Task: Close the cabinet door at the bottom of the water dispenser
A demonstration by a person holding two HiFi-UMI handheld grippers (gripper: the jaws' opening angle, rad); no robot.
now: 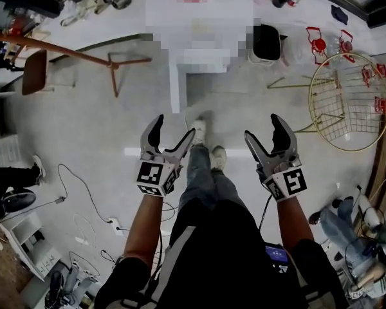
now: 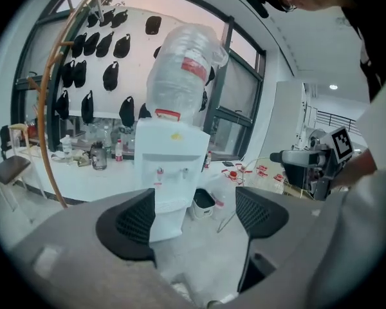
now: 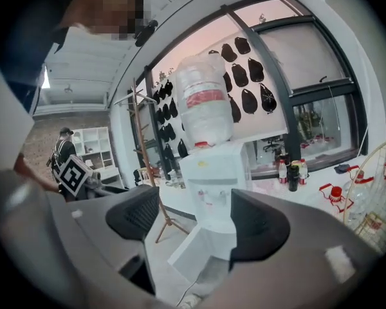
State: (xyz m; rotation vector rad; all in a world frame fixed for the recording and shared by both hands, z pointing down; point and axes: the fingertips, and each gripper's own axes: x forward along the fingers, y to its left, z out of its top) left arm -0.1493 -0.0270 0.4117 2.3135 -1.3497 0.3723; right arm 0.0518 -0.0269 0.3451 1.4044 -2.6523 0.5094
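The white water dispenser [image 1: 212,50] stands ahead of me on the floor, a clear bottle [image 2: 180,69] upside down on top. Its bottom cabinet door [image 1: 175,89] stands swung out toward me; in the right gripper view the door [image 3: 193,250] is a slanted white panel at the lower left of the dispenser [image 3: 212,179]. My left gripper [image 1: 174,126] and right gripper [image 1: 262,126] hang side by side over the floor, well short of the door. Both are open and hold nothing. The dispenser [image 2: 170,172] shows between the left gripper's [image 2: 199,221] jaws, far off.
A wooden stand [image 1: 116,60] and a chair [image 1: 35,73] are left of the dispenser. A black bin [image 1: 266,42] stands to its right, beside a gold wire basket [image 1: 347,102]. Cables [image 1: 83,198] trail on the floor at my left. Another person's legs [image 1: 344,227] are at the lower right.
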